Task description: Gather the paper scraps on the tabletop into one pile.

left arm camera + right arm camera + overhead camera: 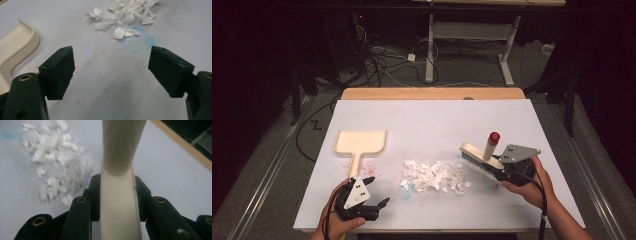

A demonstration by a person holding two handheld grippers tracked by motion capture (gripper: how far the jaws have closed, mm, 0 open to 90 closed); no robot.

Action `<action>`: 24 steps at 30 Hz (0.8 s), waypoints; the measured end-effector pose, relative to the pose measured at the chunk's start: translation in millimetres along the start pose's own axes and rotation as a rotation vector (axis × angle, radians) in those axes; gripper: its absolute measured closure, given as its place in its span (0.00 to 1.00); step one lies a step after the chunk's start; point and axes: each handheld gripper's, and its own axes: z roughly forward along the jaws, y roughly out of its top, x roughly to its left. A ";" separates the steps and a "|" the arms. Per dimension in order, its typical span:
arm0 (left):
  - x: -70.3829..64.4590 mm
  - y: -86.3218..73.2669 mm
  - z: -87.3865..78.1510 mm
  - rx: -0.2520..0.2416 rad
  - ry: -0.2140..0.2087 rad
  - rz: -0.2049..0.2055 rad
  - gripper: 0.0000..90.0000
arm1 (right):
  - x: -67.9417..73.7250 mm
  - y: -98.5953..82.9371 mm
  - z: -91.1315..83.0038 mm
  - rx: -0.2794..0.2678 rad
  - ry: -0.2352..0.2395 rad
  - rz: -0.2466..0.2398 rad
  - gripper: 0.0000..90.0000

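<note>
A pile of white paper scraps (432,176) (125,12) (55,157) lies mid-table on the white sheet. A cream dustpan (360,142) (15,47) rests flat to its left, handle toward me. My left gripper (378,191) (111,72) hovers open by the handle's end, nothing between its jaws. My right gripper (499,172) (117,192) is shut on a cream brush (477,156) (117,202), whose bristles face the pile's right edge. The brush's red-capped handle (491,144) sticks up.
A faint blue ring stain (137,41) and pink specks mark the white sheet (437,120). The wooden table edge (432,93) runs along the far side. Cables and a desk frame (472,45) lie on the floor beyond.
</note>
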 end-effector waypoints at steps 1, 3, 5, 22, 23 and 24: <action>-0.8 1.4 0.4 0.002 0.002 0.007 0.23 | 0.5 -2.0 2.6 0.014 -0.026 0.009 0.75; -1.3 2.1 0.9 0.004 0.003 0.011 0.23 | 1.1 -2.8 5.5 0.026 -0.040 0.035 0.75; -2.0 2.8 1.9 0.009 -0.001 0.020 0.23 | 1.6 -1.3 16.4 0.024 -0.063 0.114 0.75; -1.6 4.3 3.0 0.011 -0.027 0.010 0.23 | 43.5 30.7 38.4 -0.080 0.001 0.157 0.75; -1.3 4.0 3.0 0.010 -0.027 0.009 0.24 | 40.6 29.8 35.6 -0.087 -0.011 0.164 0.75; -1.1 3.8 3.0 0.009 -0.026 0.008 0.24 | 37.6 29.0 32.3 -0.095 -0.025 0.168 0.75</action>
